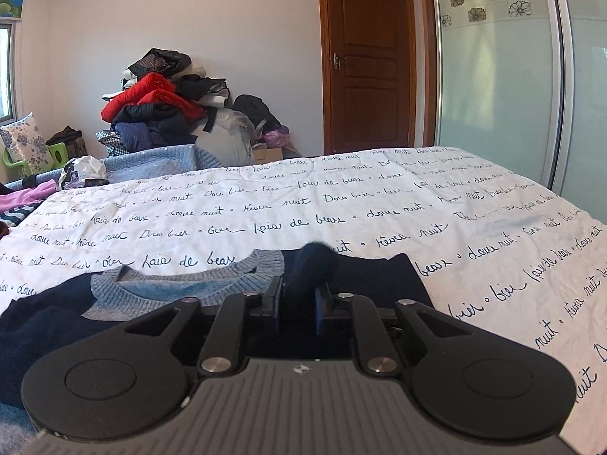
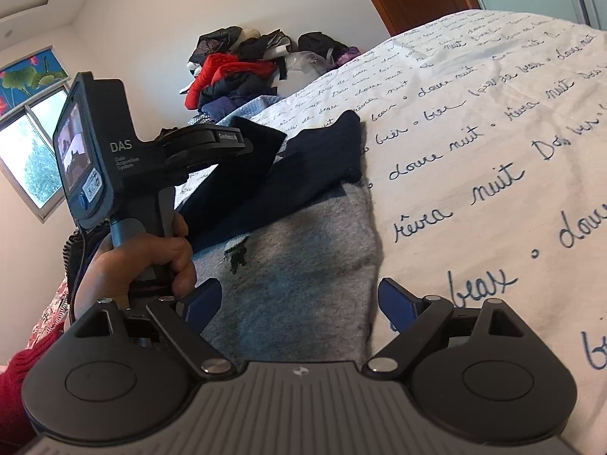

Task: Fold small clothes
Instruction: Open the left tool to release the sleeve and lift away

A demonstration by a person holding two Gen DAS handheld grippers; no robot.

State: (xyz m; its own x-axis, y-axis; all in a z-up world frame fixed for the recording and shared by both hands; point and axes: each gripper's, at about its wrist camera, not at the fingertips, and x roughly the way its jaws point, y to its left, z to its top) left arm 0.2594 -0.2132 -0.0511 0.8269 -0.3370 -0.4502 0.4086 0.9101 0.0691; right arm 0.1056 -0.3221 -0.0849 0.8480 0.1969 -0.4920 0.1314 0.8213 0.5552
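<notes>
Lay spread on the white lettered bedspread (image 2: 493, 121), that small sweater (image 2: 303, 265), grey in the body with navy sleeves. Left gripper (image 1: 297, 299) clamped tight on a bunched navy sleeve (image 1: 315, 265) beside the grey collar (image 1: 189, 284). Right gripper (image 2: 299, 303) spread wide over the sweater's grey hem, gripping nothing. Best, probably, to carry the sleeve flat across the sweater's chest, keep it taut, then release only once aligned.

The left wrist camera is sitting low and close over the sweater (image 1: 159, 292), facing the bed's (image 1: 379, 204) far edge. The right wrist camera is looking along the sweater (image 2: 296, 265) from its hem end; both are sharing the clothes pile (image 1: 159, 110).
</notes>
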